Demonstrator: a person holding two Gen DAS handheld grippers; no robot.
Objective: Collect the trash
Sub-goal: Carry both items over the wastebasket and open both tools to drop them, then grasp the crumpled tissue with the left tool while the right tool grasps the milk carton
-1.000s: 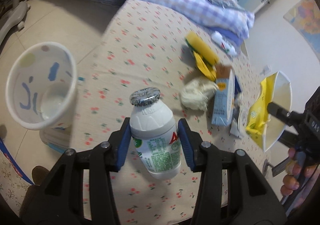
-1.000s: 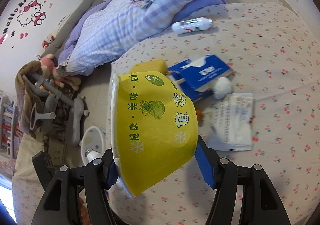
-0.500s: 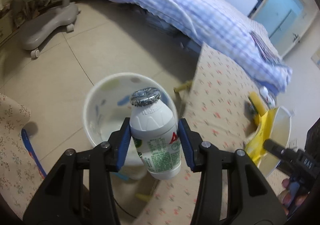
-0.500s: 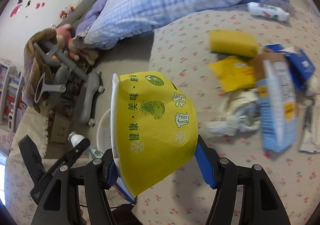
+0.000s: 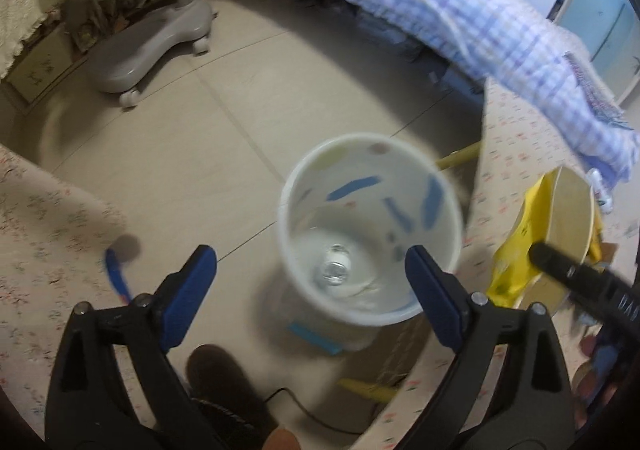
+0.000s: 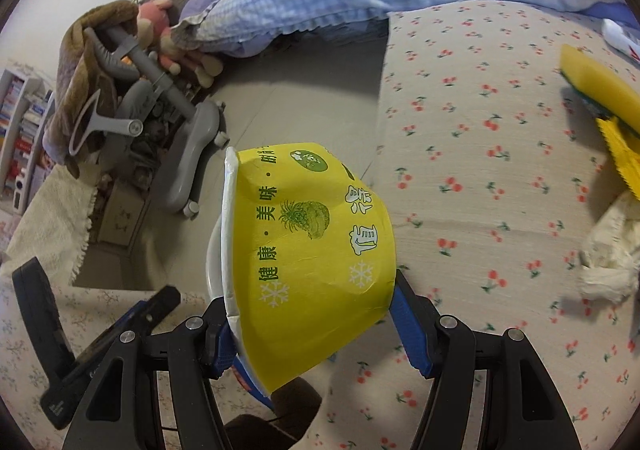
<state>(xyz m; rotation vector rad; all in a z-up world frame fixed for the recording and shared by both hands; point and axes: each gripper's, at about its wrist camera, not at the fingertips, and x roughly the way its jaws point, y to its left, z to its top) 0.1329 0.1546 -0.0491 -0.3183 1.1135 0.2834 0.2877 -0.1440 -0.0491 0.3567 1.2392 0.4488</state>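
Trash collection — one item dropped in the bin, yellow bowl next.

Item: small bottle [image 5: 335,270], seen cap-up at the bottom of the white bin [image 5: 290,234] on the floor beside the cloth-covered table [image 6: 480,177]. Left gripper [image 5: 311,282] is above the bin's mouth, jaws opening wide, nothing between them — the drop reads as made. Right gripper [image 6: 310,324] is clamped on the yellow paper bowl [image 6: 312,250], held on edge; the next move calls for carrying it over the bin's mouth and letting go. Left view alone shows the bin's inside; right view alone shows what remains on the table — yellow sponge [image 6: 592,89], crumpled tissue [image 6: 608,262].
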